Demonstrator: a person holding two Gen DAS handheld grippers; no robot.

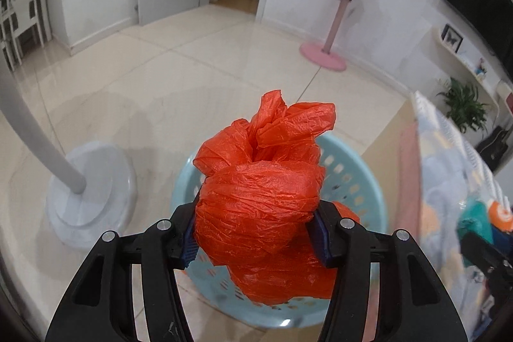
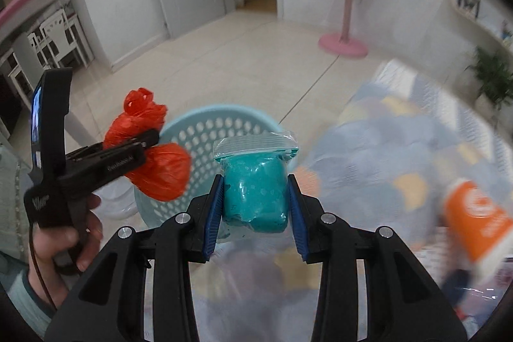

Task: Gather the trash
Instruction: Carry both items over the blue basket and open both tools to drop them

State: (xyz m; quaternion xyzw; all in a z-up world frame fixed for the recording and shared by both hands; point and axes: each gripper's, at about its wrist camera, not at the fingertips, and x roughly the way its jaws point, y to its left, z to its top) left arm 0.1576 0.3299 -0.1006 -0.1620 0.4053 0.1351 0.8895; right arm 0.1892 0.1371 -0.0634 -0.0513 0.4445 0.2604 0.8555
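Nearest the left wrist camera, the left tongs (image 1: 256, 233) grip a knotted orange plastic bag (image 1: 259, 194) between blue pads, spread about halfway, pressing its sides. Below the bag stands a pale blue perforated basket (image 1: 362, 181) on the tiled floor (image 1: 192, 79), beside a white round stand base (image 1: 89, 197). In the right wrist view, the right tongs (image 2: 255, 207) are closed narrowly on a clear zip bag of teal material (image 2: 255, 191), held above a blurred patterned cloth (image 2: 384, 149). A hand (image 2: 64, 242) holds the left tool, its orange bag at the basket's near rim. An orange container (image 2: 481, 220) lies at right
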